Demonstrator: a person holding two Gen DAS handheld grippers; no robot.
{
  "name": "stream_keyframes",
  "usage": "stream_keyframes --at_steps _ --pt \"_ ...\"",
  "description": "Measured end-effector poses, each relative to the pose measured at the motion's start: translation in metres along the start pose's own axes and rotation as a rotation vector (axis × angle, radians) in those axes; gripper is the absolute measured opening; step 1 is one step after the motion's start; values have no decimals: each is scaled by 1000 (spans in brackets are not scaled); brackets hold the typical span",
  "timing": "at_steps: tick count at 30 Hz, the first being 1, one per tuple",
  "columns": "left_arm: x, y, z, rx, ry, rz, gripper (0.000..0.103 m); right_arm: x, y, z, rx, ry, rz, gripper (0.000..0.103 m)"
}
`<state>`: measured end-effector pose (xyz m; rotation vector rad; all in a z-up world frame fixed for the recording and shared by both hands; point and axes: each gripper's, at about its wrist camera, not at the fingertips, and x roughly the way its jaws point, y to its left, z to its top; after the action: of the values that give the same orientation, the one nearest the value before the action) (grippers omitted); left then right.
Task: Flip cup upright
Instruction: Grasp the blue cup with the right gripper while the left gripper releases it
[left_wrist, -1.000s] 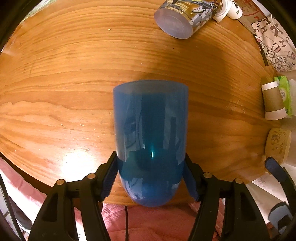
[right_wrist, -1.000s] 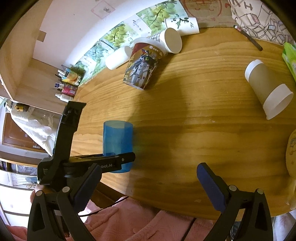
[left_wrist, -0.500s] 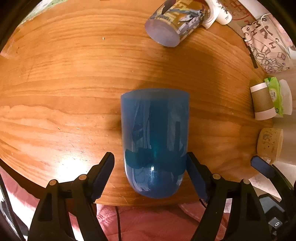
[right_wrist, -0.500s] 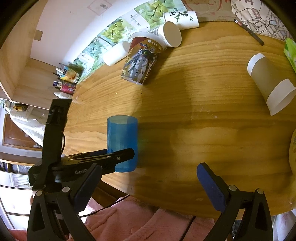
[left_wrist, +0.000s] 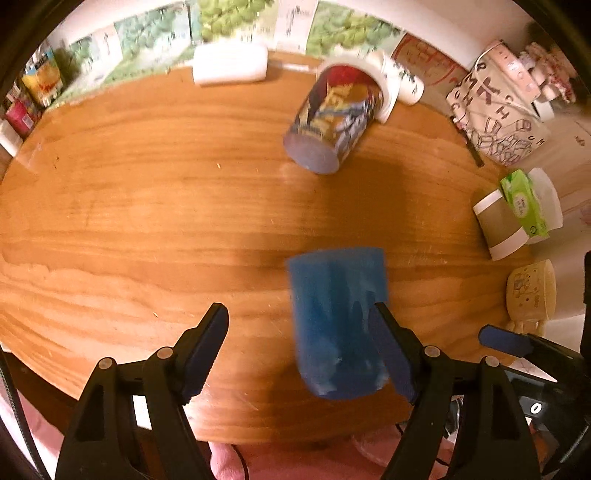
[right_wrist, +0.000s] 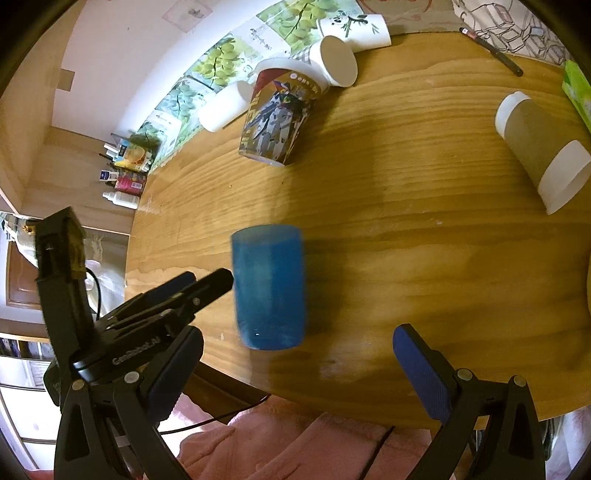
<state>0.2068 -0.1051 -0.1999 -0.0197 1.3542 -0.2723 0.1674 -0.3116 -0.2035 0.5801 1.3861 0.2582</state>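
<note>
Both handheld tools are black plastic frames with triangular cut-outs and silver round screws at the joints, and each finger ends in a dark blue ribbed pad; this holds for the left gripper and the right gripper. Seen from the right wrist, the left tool's body bears pale lettering that reads roughly "GenRobot.AI", and a thin black cable runs beneath it. Pink fabric, seemingly the person's clothing, fills the bottom of both views.
</note>
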Motion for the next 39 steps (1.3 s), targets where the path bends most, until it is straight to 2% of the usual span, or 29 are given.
stream_keyframes --at_steps 6,10,15,19,26,32,39 --pt "-7 12 -1 15 -58 -7 81 10 10 1 -4 -4 -26 103" --pt "-14 23 -3 28 -100 -9 81 16 16 2 -18 -42 -101 103" --pt "-26 36 -5 56 -161 -13 81 30 22 4 -20 -71 -147 103" --pt "-35 47 -8 72 -206 -25 81 38 30 6 -28 -104 -145 103" --pt "-47 68 -9 72 -259 -43 81 47 51 8 -82 -222 -133 103" --pt "-48 84 -8 80 -244 -25 81 55 67 9 -152 -305 -202 103" --pt "-47 98 -10 114 -223 -27 81 61 64 11 -105 -323 -261 103"
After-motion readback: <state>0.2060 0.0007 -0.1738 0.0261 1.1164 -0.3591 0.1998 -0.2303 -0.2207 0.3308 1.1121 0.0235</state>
